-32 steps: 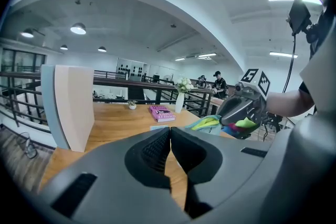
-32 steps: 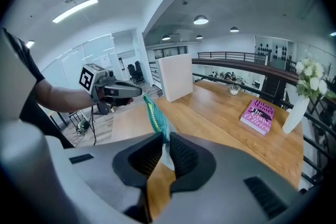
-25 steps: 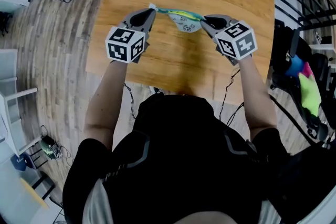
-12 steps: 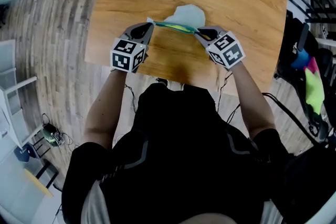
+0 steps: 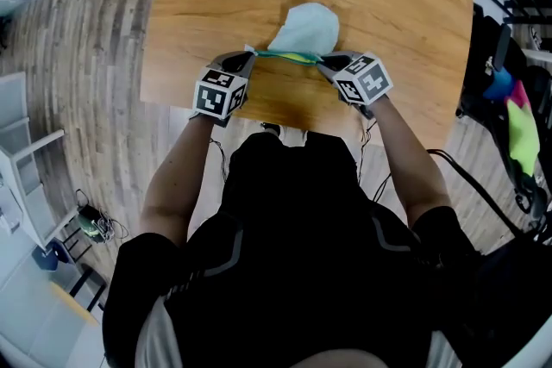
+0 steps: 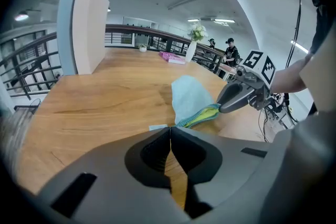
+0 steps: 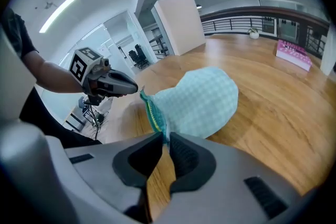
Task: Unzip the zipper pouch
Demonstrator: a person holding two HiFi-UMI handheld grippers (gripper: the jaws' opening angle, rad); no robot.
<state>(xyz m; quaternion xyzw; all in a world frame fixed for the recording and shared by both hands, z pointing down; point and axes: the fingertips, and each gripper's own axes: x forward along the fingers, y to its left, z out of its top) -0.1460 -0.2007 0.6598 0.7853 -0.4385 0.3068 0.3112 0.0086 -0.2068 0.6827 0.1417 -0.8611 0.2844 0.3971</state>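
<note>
Head view: pouch [image 5: 306,26] between left claw [image 5: 250,56], right claw [image 5: 321,59].

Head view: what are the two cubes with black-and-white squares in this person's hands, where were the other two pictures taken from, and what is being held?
A person holds tongs in each hand, and the cubes are part of them. The head view looks down from the person's head; each other picture comes from a camera riding on one pair. The left tongs and right tongs are each shut on one end of a pale blue zipper pouch, stretching its zipper edge over a wooden table.
</note>
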